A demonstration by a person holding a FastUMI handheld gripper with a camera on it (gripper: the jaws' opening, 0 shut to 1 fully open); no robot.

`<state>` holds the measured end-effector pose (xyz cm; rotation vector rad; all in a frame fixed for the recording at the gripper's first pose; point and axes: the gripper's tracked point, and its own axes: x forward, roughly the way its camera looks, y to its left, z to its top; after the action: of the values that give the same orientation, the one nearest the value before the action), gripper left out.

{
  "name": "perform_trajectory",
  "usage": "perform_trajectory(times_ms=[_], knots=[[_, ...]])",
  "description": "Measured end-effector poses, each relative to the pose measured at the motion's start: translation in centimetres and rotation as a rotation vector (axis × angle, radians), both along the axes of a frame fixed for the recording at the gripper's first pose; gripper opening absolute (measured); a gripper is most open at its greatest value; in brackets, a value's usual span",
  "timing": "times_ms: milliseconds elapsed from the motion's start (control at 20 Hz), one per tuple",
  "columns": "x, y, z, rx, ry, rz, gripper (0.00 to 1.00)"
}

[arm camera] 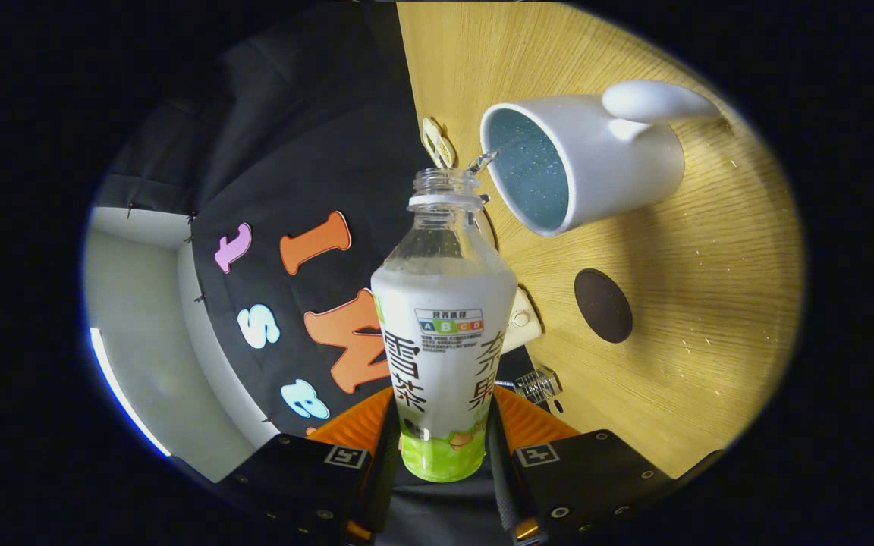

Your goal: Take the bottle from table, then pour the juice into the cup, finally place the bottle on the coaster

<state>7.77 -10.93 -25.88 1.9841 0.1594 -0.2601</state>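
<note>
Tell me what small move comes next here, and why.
Probably hold the tilt a moment: the gripper is shut on the bottle, a thin stream leaves its open mouth into the cup, and the coaster waits bare.

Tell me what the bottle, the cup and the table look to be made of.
Bottle, gripped between the gripper's fingers: clear plastic, see-through neck, printed wrap below. Cup: likely glazed ceramic, smooth white outside, speckled blue inside. Table: pale wood or wood-look laminate, matte, with straight grain lines.
</note>
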Motion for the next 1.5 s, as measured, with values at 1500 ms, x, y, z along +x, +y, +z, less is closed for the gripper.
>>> perform_trajectory(times_ms=[1500], knots=[[0.5, -1.4, 2.6, 0.175, -0.044, -0.099, 0.56]])
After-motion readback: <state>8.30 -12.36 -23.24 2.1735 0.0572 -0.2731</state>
